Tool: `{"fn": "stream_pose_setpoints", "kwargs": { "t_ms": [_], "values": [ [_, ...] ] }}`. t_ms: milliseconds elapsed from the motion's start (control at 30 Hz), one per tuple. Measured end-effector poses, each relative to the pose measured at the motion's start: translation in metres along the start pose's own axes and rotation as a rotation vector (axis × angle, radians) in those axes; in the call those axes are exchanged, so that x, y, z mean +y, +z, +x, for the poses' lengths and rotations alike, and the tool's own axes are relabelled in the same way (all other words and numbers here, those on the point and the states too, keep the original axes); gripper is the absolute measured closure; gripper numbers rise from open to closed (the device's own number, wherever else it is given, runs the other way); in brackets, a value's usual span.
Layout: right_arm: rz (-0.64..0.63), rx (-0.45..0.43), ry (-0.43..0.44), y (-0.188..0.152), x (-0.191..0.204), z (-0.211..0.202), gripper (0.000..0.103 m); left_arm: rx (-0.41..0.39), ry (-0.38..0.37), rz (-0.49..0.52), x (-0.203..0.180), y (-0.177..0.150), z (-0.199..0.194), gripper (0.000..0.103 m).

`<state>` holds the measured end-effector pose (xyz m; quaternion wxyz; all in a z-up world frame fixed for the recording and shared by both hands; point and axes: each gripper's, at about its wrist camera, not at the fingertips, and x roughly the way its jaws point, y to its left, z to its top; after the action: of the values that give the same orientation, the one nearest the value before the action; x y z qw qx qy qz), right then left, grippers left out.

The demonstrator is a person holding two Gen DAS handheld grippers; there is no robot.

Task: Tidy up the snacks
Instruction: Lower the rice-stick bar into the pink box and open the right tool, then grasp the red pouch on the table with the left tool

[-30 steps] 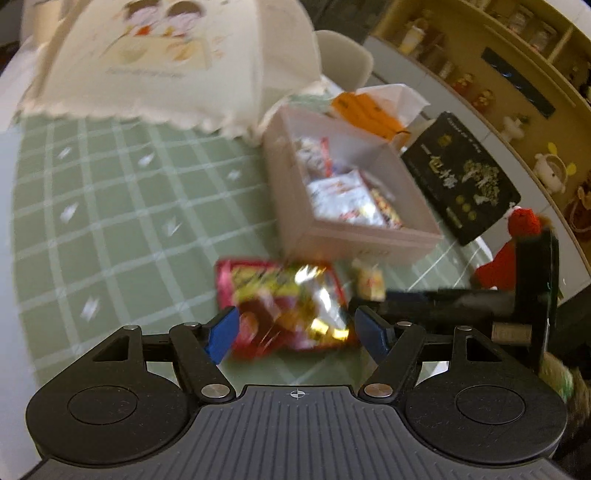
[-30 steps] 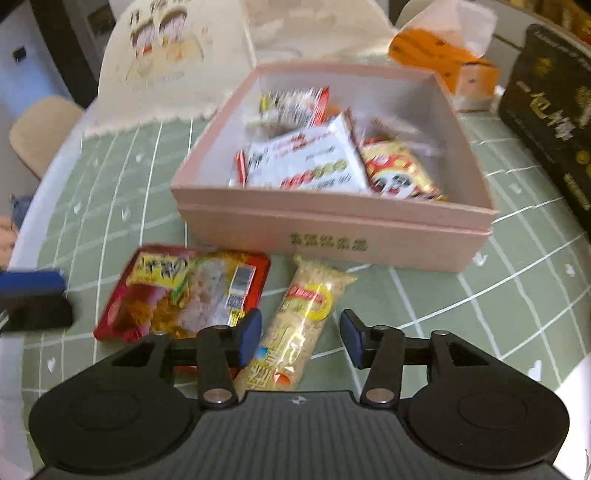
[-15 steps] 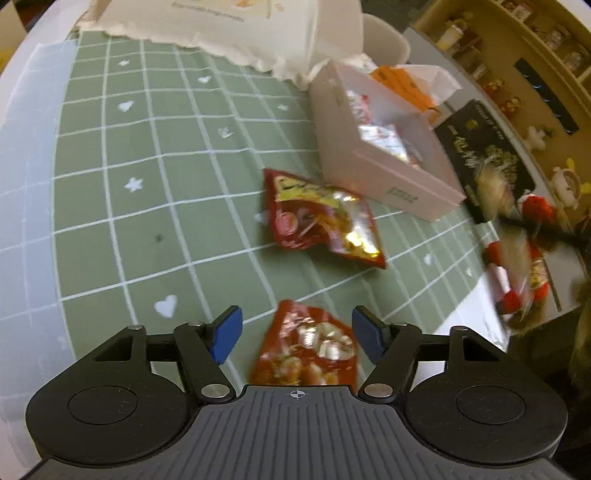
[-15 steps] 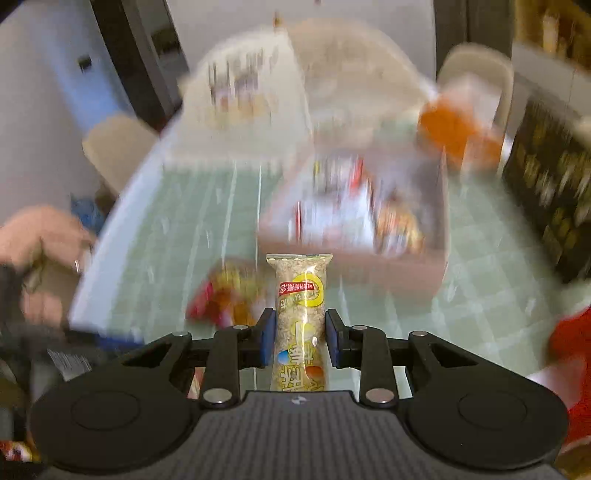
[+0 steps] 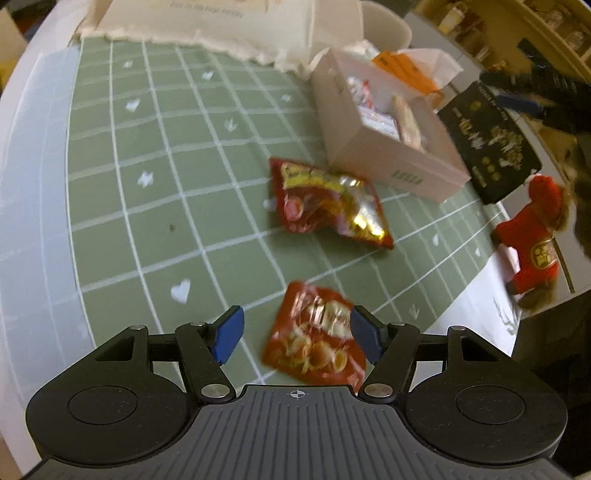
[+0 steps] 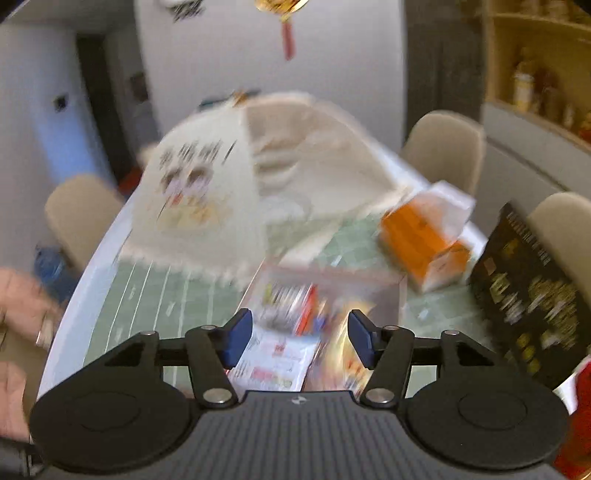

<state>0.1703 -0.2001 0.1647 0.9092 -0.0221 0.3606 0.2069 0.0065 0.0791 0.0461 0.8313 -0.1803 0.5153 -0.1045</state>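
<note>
Nearest the left wrist camera: the left gripper (image 5: pixel 296 334) hangs over the green checked tablecloth (image 5: pixel 155 206), jaws spread wide and gripping nothing.
Between its blue fingertips (image 5: pixel 229 334): a small red snack packet (image 5: pixel 316 345) lies flat on the cloth, closer to the right-hand pad than the left; whether it touches that pad I cannot tell through the blur.
Next out: a larger red and yellow snack bag (image 5: pixel 327 205), crumpled with a shiny foil patch, lies on the cloth well apart from the small packet and just in front of the box.
Pink box (image 5: pixel 391 166): open-topped, standing on the cloth and holding several snacks, with a pale long snack bar (image 5: pixel 406 122) lying on top of white and red packets.
Beyond and right of the box: an orange tissue pack (image 5: pixel 402 70), a black gift box with gold print (image 5: pixel 491 144), and a red plush toy (image 5: pixel 532 243) at the table edge.
Far end: a cream mesh food cover (image 5: pixel 229 26) sits on the table.
Right wrist view: heavily blurred; the right gripper (image 6: pixel 301 341) is spread wide and empty above the pink box (image 6: pixel 400 291), white and red packets (image 6: pixel 277 360) showing between its fingers.
Around it: the orange tissue pack (image 6: pixel 421 240) and black gift box (image 6: pixel 528 295) to the right, the food cover (image 6: pixel 229 192) behind, beige chairs (image 6: pixel 448 147) beyond the table.
Left edge: a hand (image 6: pixel 18 332) with a ring.
</note>
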Motion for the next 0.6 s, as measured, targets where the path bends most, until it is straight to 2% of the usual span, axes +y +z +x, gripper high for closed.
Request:
{"fn": "stream_pose_setpoints", "kwargs": {
  "t_ms": [100, 200, 300, 400, 500, 600],
  "values": [
    [-0.079, 0.098, 0.06, -0.038, 0.022, 0.009, 0.045, 0.02, -0.018, -0.038, 0.005, 0.001, 0.006, 0.035],
    [-0.121, 0.206, 0.13, -0.085, 0.05, 0.021, 0.045, -0.009, 0.012, -0.047, 0.006, 0.008, 0.005, 0.036],
    [-0.279, 0.242, 0.119, -0.122, 0.086, 0.029, 0.045, -0.042, 0.071, -0.025, 0.005, 0.015, -0.001, 0.036],
    [-0.349, 0.199, 0.095, -0.131, 0.105, 0.03, 0.045, -0.054, 0.105, 0.008, 0.004, 0.018, -0.007, 0.036],
    [-0.308, 0.175, 0.115, -0.122, 0.105, 0.035, 0.045, -0.056, 0.133, 0.033, 0.001, 0.015, -0.01, 0.036],
    [-0.227, 0.178, 0.098, -0.107, 0.097, 0.056, 0.043, -0.052, 0.141, 0.051, -0.001, 0.011, -0.012, 0.036]
  ]
}}
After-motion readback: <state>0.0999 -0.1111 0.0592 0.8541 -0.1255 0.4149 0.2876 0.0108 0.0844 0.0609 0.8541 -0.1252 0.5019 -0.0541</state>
